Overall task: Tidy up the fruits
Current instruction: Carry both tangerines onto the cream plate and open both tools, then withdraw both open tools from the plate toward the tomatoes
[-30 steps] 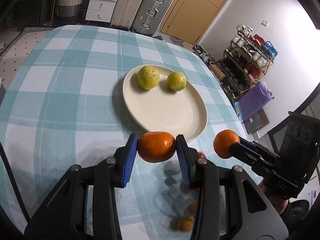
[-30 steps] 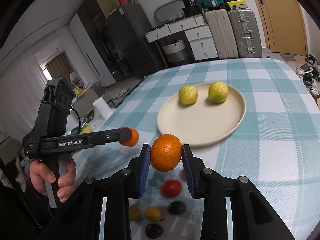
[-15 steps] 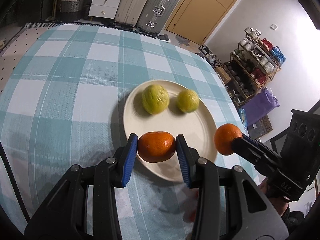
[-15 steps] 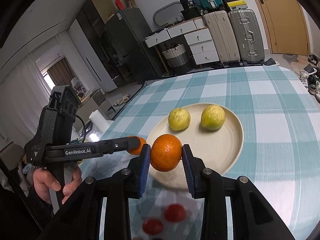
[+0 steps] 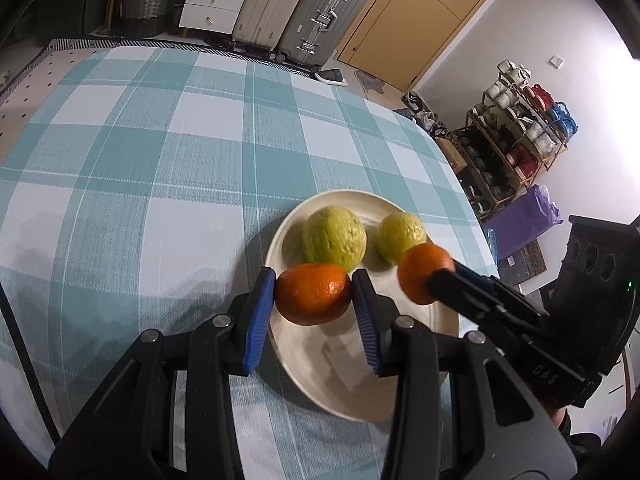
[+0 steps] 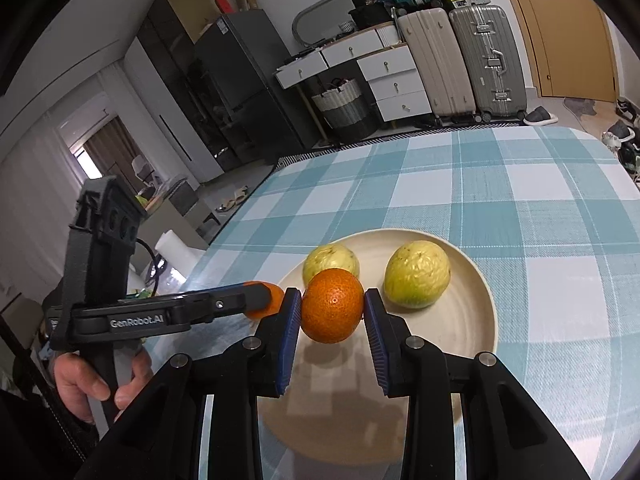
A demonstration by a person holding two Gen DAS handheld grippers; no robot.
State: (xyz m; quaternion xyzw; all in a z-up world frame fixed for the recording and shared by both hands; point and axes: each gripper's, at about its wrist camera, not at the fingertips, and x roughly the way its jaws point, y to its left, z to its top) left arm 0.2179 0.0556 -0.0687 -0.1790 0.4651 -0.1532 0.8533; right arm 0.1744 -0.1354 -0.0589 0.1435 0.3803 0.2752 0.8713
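We carry two oranges above the near part of the plate (image 5: 440,322): left gripper (image 5: 314,298) clamps one orange (image 5: 314,299), right gripper (image 6: 332,312) the other orange (image 6: 332,310). Both look light, round, firm-skinned and roll-prone; fingers (image 6: 290,320) pinch across the widest middle. Two green fruits (image 6: 416,274) sit far on the plate.
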